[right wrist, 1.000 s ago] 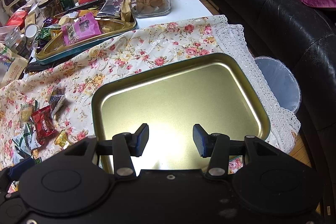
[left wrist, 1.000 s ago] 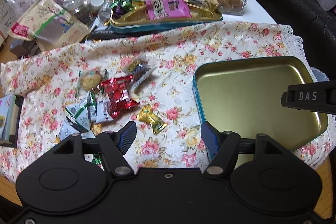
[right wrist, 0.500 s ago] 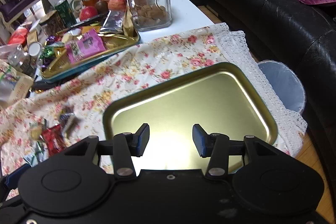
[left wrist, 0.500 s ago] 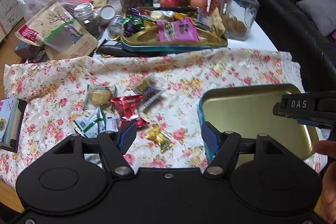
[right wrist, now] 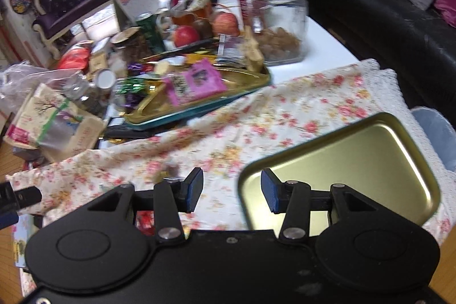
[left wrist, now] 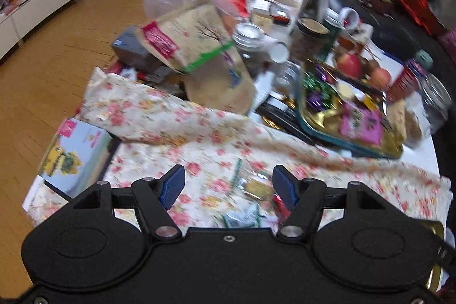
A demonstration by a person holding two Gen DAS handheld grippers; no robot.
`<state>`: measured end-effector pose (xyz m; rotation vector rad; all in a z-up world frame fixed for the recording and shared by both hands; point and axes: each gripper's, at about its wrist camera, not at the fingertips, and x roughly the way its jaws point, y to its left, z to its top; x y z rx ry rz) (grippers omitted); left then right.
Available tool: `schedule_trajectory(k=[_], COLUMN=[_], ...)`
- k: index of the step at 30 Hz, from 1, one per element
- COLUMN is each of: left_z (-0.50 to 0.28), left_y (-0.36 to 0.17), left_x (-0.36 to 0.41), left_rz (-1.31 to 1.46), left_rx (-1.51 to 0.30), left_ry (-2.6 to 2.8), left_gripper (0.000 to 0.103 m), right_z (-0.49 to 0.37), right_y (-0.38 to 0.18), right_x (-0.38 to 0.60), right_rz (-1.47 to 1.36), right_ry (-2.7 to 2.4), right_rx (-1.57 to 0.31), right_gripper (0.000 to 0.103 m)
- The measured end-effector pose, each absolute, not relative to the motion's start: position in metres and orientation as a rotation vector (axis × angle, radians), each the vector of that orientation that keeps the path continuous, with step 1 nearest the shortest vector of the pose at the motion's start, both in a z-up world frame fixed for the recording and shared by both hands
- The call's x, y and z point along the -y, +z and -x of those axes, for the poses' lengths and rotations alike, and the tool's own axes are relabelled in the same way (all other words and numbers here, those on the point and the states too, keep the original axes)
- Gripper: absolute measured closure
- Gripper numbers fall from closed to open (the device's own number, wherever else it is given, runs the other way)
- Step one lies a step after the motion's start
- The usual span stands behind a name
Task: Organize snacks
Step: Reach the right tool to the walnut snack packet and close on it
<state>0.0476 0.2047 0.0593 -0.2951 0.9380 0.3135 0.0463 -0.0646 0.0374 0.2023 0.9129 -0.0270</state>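
Observation:
My left gripper (left wrist: 228,185) is open and empty above the flowered cloth (left wrist: 171,116). Loose wrapped snacks (left wrist: 253,187) lie on the cloth between and just beyond its fingertips, blurred. My right gripper (right wrist: 232,190) is open and empty, over the left rim of the empty gold tray (right wrist: 356,158). A corner of that tray shows in the left wrist view (left wrist: 434,235). A red snack packet (right wrist: 145,220) peeks out beside the right gripper's left finger. A second gold tray (right wrist: 199,96) full of snacks, with a pink packet (right wrist: 196,83), sits behind the cloth.
A glass jar (right wrist: 280,22) of biscuits, apples (right wrist: 186,36), a green can (right wrist: 149,30) and a brown paper bag (left wrist: 199,56) crowd the far table. A boxed toy (left wrist: 74,155) lies left of the cloth. A black sofa (right wrist: 384,13) runs along the right.
Both grippers have swung left and tilted up. The loose snacks now lie close under the left fingertips, and the empty tray has slid to the right in both views.

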Motion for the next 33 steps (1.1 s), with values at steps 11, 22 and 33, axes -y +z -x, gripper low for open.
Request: schedule_trajectory(k=[11,22,33], left_z=[-0.081,-0.086,-0.083], left_y=[0.041,0.013,0.002], left_x=[-0.255,-0.252,-0.269], left_rz=[0.276,0.295,0.399], left_rx=[-1.021,-1.153,-1.220], left_ry=[0.392,0.275,0.235], left_gripper=[0.029,0.033,0.037], right_z=[-0.098,-0.155,-0.173], right_y=[0.029,-0.039,-0.087], right_x=[-0.007,-0.032,-0.051], right_rz=[-0.173,-0.122,0.002], right_ry=[0.125,0.156,0.099], right_rx=[-0.961,-1.140,-1.194], right_gripper=[0.055,0.059,0.054])
